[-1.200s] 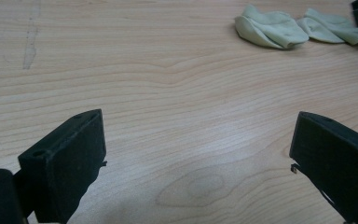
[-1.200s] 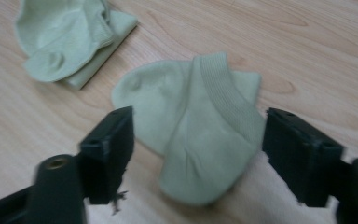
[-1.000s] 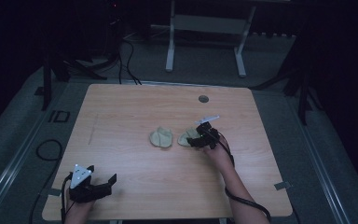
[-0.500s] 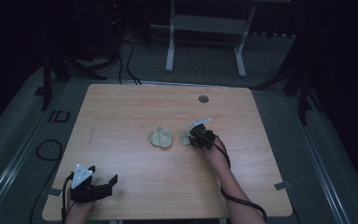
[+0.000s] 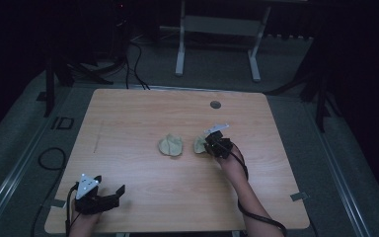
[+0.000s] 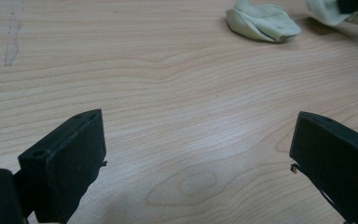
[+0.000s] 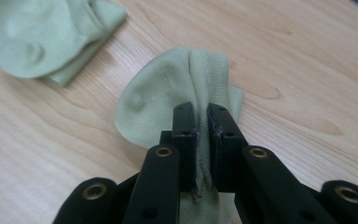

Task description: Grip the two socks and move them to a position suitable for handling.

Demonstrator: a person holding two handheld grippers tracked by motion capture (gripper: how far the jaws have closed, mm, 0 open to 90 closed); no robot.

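Two pale green socks lie near the middle of the wooden table (image 5: 143,123). One sock (image 5: 170,145) (image 6: 263,22) (image 7: 46,37) rests flat, left of the other. My right gripper (image 5: 208,146) (image 7: 203,116) has just been closing and is shut on the second sock (image 5: 199,144) (image 7: 168,98), whose fabric is pinched into a ridge between the pads. My left gripper (image 5: 113,193) (image 6: 198,154) rests at the table's near left corner, jaws wide open over bare wood with nothing between them.
A small dark round hole (image 5: 215,104) sits near the table's far edge. Beyond the table stand metal frame legs (image 5: 180,49), with cables (image 5: 133,54) on the grey floor. A cable loop (image 5: 49,158) lies left of the table.
My right gripper shifted slightly left onto the right-hand sock and closed on it. The left gripper stayed where it was.
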